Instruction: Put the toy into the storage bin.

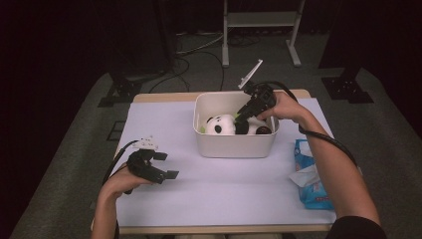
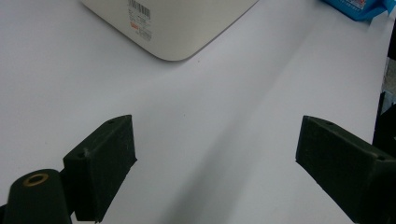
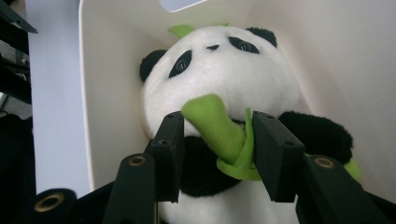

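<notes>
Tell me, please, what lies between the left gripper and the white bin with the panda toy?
Only bare white table lies between the left gripper and the white bin; the left gripper view shows this stretch.

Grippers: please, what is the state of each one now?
Left gripper: open, empty, above the white table.
Right gripper: inside the white bin, jaws partly open around the plush panda's green scarf.

Black-and-white panda [image 3: 219, 79], green scarf [image 3: 224, 140], cream bin [image 1: 234, 144]
</notes>
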Action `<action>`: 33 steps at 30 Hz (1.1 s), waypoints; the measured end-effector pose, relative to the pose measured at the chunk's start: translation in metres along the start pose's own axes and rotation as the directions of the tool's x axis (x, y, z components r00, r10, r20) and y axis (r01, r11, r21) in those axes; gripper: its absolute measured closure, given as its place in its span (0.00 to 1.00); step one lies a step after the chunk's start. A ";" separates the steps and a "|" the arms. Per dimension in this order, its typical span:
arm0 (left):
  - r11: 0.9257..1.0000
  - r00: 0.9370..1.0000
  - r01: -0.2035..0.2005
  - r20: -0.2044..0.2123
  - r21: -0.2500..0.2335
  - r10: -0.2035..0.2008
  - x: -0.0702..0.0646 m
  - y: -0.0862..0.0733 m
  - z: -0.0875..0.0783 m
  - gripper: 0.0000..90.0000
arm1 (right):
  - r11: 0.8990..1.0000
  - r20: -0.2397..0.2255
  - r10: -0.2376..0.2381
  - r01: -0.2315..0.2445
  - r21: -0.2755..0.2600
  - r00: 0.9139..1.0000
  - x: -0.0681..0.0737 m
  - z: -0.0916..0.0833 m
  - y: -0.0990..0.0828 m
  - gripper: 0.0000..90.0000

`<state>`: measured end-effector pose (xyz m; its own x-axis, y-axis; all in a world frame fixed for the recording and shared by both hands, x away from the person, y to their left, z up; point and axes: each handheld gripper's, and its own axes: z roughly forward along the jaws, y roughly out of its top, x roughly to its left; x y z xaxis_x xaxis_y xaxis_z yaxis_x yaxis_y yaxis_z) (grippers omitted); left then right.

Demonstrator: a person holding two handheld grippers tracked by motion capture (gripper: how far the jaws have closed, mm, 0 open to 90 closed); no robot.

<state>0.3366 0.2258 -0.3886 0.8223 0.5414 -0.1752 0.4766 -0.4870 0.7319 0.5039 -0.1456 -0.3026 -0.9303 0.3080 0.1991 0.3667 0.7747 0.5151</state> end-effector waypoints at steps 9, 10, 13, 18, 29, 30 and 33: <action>1.000 1.000 -0.008 0.002 0.002 0.008 -0.002 0.001 0.001 0.12 | 0.999 0.006 0.022 -0.021 -0.028 1.000 0.004 -0.019 -0.012 0.59; 1.000 1.000 -0.010 0.002 0.004 0.010 -0.002 0.001 0.001 0.12 | 0.999 0.010 0.025 -0.025 -0.033 1.000 0.004 -0.021 -0.014 0.59; 1.000 1.000 -0.009 0.000 0.004 0.009 -0.002 0.000 0.000 0.12 | 0.998 0.011 0.037 -0.036 -0.051 0.999 0.005 -0.030 -0.022 0.59; 1.000 1.000 -0.011 -0.004 0.004 0.011 -0.002 0.000 -0.001 0.12 | 0.997 0.012 0.042 -0.041 -0.071 0.999 0.009 -0.041 -0.028 0.58; 1.000 1.000 -0.010 -0.009 0.004 0.010 -0.005 -0.002 -0.004 0.12 | 0.991 0.026 0.046 -0.042 -0.129 0.999 0.028 -0.069 -0.053 0.56; 1.000 1.000 -0.009 -0.012 0.000 0.009 -0.005 -0.003 -0.005 0.12 | 0.991 0.026 0.046 -0.042 -0.129 0.999 0.028 -0.069 -0.053 0.56; 1.000 1.000 -0.015 -0.015 0.002 0.015 -0.007 -0.003 -0.007 0.12 | 0.990 0.033 0.051 -0.046 -0.136 0.998 0.032 -0.073 -0.060 0.56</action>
<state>0.3269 0.2283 -0.3846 0.8246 0.5443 -0.1542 0.4647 -0.4962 0.7333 0.4514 -0.2225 -0.2658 -0.9099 0.3648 0.1975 0.4049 0.6777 0.6137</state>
